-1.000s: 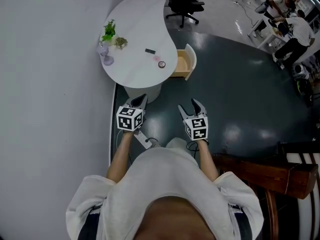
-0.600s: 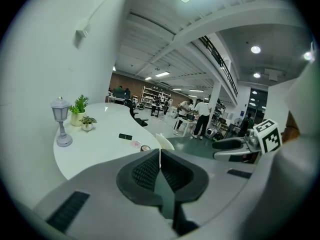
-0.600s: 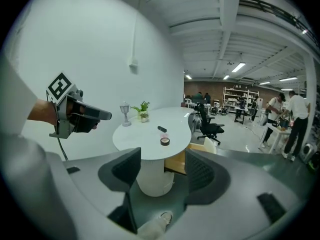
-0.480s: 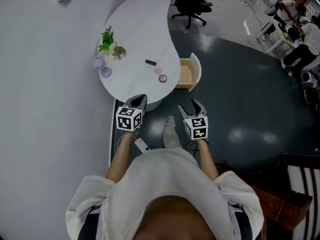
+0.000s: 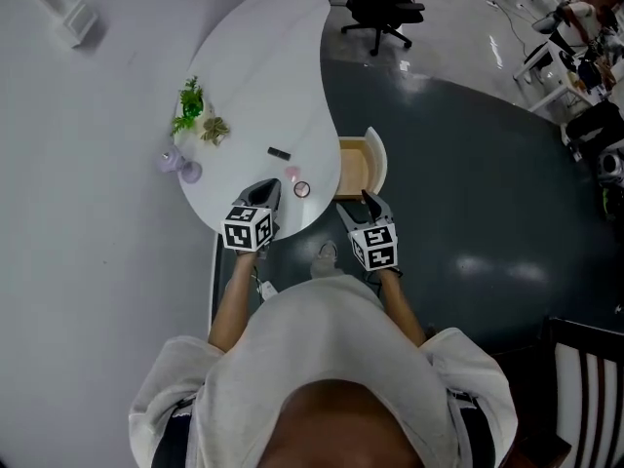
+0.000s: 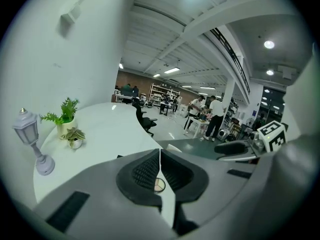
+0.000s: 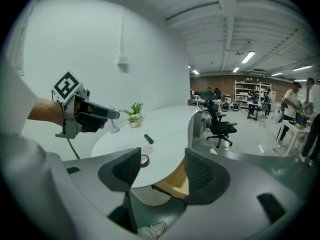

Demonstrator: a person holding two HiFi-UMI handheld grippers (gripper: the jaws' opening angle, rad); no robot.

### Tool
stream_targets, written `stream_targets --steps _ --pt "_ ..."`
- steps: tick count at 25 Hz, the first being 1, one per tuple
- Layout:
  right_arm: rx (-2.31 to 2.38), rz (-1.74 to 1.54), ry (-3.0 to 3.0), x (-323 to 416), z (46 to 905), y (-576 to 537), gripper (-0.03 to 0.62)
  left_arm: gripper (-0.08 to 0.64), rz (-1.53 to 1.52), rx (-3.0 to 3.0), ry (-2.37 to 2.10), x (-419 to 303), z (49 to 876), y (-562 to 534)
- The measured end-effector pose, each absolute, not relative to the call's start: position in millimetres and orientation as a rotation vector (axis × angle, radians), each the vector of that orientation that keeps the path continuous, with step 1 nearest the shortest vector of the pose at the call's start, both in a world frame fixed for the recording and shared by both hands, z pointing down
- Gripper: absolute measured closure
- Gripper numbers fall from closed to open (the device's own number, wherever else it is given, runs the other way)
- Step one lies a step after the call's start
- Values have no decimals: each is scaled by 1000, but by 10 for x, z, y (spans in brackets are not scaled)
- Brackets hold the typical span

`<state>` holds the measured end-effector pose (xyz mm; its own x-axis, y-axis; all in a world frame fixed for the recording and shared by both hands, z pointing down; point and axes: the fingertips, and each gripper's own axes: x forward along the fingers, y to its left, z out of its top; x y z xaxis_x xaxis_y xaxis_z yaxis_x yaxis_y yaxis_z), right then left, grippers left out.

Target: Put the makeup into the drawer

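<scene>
Three makeup items lie near the white table's (image 5: pixel 255 66) front edge: a black stick (image 5: pixel 279 153), a small pink piece (image 5: pixel 292 172) and a round compact (image 5: pixel 302 189). The wooden drawer (image 5: pixel 355 167) stands pulled open at the table's right side. My left gripper (image 5: pixel 263 193) is shut with nothing in it, over the table's front edge just left of the compact (image 6: pixel 159 185). My right gripper (image 5: pixel 374 203) is open and empty, just short of the drawer (image 7: pixel 175 181). In the right gripper view the compact (image 7: pixel 144 160), pink piece (image 7: pixel 148 149) and stick (image 7: pixel 148 139) lie ahead to the left.
Two small potted plants (image 5: pixel 191 105) and a lilac lantern ornament (image 5: pixel 180 167) stand at the table's left edge by the wall. A black office chair (image 5: pixel 382 8) is beyond the table. The floor is dark; my shoe (image 5: pixel 325 255) shows below the table edge.
Both grippers have moved forward towards the table; the left one now reaches over its front edge and the right one has come close to the open drawer.
</scene>
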<state>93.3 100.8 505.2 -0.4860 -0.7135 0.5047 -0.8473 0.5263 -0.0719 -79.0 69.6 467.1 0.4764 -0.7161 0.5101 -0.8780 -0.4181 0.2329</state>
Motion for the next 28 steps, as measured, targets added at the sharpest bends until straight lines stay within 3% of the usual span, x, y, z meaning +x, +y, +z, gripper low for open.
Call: stream_targets --steps 10,28 --pt "1105 460 -2395 842 5238 455 339 546 492 2188 -1392 -728 4717 212" --pt "889 518 -2341 159 5697 403 330 546 515 2134 -1361 -1097 4983 9"
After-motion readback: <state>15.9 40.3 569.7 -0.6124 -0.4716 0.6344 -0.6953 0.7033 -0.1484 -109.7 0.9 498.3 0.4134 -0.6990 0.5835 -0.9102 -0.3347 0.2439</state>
